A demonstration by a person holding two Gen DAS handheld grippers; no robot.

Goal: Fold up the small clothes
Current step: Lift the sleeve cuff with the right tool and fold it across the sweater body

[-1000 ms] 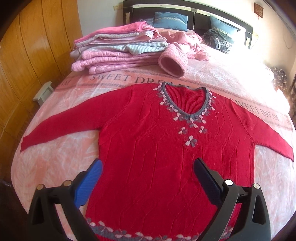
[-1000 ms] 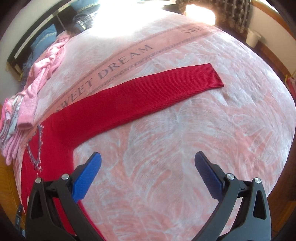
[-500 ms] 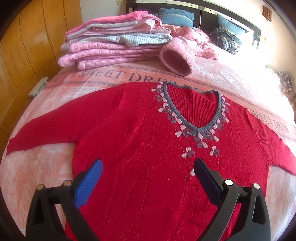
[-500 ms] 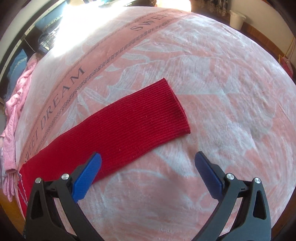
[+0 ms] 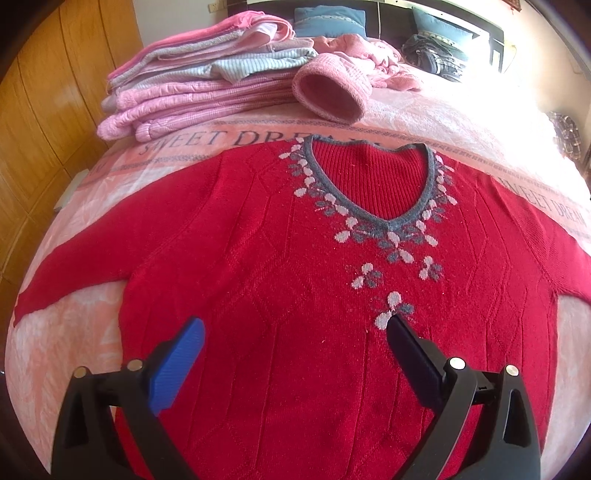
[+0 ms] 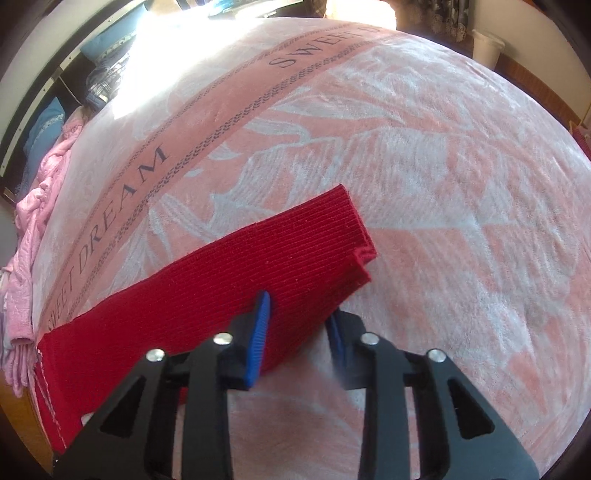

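Red sweater [image 5: 295, 295] lies flat on bed [image 6: 443, 184]; right tongs [image 6: 299, 314] pinch its sleeve cuff [image 6: 332, 240] for folding; left tongs [image 5: 295, 343] hover wide open, empty.

A home bedroom: a bed [image 5: 443, 122] under a pink "SWEET DREAM" blanket [image 6: 424, 155], blue pillows [image 5: 325, 18] against a dark headboard [image 5: 491, 44], and a wooden wardrobe [image 5: 40, 110] alongside

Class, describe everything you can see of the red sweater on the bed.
The red sweater is a knit with a grey V-neck trim, pale and grey flower motifs below it, and faint diamond ribbing. It lies flat, front up, on the pink blanket, sleeves spread. The right gripper has closed on the ribbed right sleeve near its cuff; the open left gripper hovers over the body.
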